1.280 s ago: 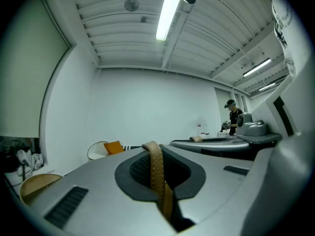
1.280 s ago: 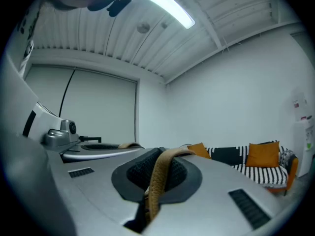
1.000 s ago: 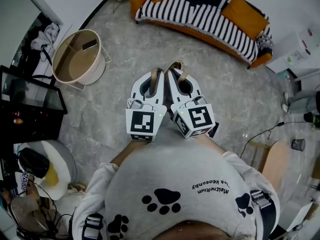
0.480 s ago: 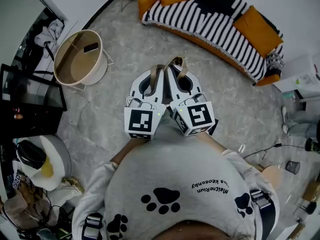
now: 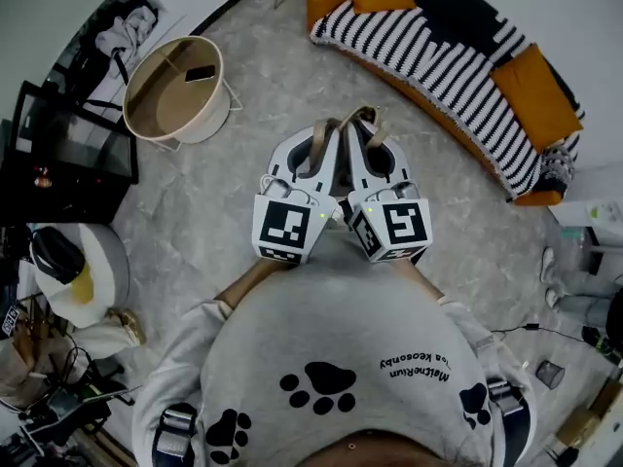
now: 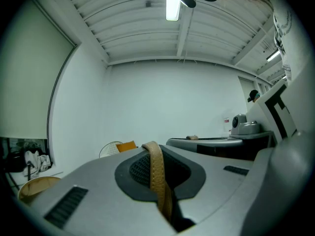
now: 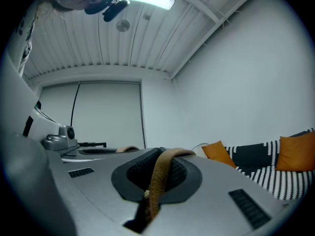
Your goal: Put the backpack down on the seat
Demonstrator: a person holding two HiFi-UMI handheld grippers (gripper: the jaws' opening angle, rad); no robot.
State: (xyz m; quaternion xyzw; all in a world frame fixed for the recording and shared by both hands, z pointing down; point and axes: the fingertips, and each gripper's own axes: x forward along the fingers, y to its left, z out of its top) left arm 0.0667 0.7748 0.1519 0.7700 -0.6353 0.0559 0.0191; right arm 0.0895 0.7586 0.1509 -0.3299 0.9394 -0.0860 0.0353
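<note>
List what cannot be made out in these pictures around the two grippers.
Backpack body: in no view. In the head view the left gripper, the right gripper and the grey sweatshirt cover what hangs below; only the tan leather straps show, one clamped in each.
Black-and-white striped sofa: cut by the head view's top edge.
Small dark thing in the round beige tub: too small to name.

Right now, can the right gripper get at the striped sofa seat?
Probably not from here. The right gripper, shut on a tan strap, hangs over floor short of the striped sofa. Nothing seems to block the path, though.
</note>
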